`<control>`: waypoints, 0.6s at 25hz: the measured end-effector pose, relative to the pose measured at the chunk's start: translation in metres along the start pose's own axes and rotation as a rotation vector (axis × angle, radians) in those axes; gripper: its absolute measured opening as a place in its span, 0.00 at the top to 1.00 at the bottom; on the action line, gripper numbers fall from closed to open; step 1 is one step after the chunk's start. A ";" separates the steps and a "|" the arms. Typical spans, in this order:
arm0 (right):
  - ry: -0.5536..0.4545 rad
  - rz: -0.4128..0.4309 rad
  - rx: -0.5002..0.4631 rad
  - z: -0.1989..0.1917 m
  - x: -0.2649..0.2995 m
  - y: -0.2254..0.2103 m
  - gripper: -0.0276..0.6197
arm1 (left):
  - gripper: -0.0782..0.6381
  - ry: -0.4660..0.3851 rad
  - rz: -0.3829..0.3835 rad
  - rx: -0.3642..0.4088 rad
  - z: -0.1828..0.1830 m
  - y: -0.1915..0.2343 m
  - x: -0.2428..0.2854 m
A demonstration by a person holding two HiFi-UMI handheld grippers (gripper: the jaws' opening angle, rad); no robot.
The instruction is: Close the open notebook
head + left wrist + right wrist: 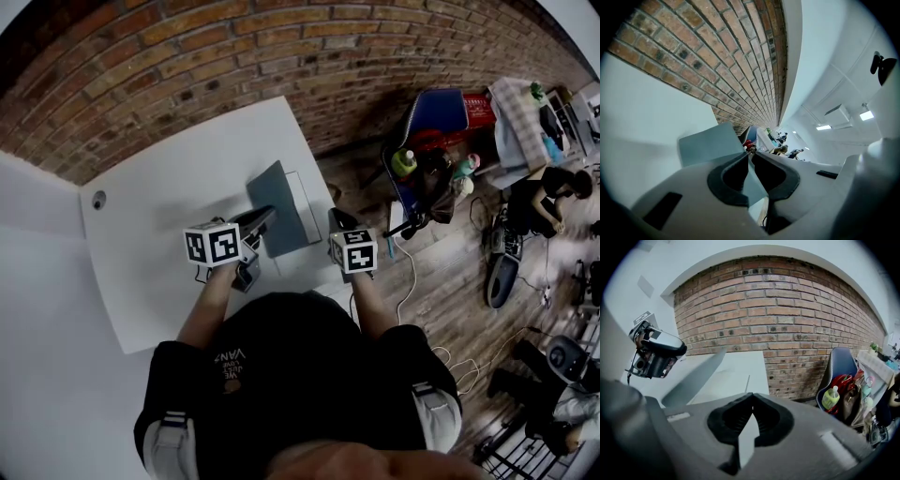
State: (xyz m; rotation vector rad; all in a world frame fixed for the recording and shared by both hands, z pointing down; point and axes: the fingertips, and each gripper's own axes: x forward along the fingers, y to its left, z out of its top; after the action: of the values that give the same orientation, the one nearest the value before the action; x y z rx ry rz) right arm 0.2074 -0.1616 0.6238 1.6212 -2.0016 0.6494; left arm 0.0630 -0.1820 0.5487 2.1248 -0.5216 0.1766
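Note:
The notebook lies open on the white table [169, 244], with its grey-blue cover [275, 199] raised at a slant over the white pages [303, 202]. My left gripper [265, 218] grips the near edge of that cover. In the left gripper view the cover [712, 143] runs between the jaws, whose tips [750, 153] close on it. In the right gripper view the lifted cover [693, 377] leans left of the pages [736, 376], beside the left gripper [654, 352]. My right gripper [337, 216] hovers by the table's right edge, shut [752, 397] and holding nothing.
A brick wall [281, 56] runs behind the table. A small round fitting [98, 199] sits at the table's far left. To the right stand a blue chair [441, 117] with bags and a green bottle [404, 162], cables on the wooden floor, and a seated person [548, 192].

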 end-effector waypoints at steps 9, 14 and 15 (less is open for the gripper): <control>-0.003 0.006 -0.002 0.000 -0.001 0.002 0.96 | 0.82 0.000 0.035 0.030 -0.001 0.005 -0.003; -0.018 0.009 -0.006 0.005 -0.006 0.007 0.96 | 0.82 0.003 0.062 0.039 -0.002 0.007 -0.008; -0.020 0.009 -0.007 0.005 -0.007 0.008 0.96 | 0.82 -0.002 0.064 0.038 -0.002 0.006 -0.010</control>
State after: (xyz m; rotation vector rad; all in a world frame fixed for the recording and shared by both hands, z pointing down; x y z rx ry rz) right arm 0.2001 -0.1579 0.6147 1.6218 -2.0242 0.6310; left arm 0.0518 -0.1800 0.5510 2.1465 -0.5923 0.2217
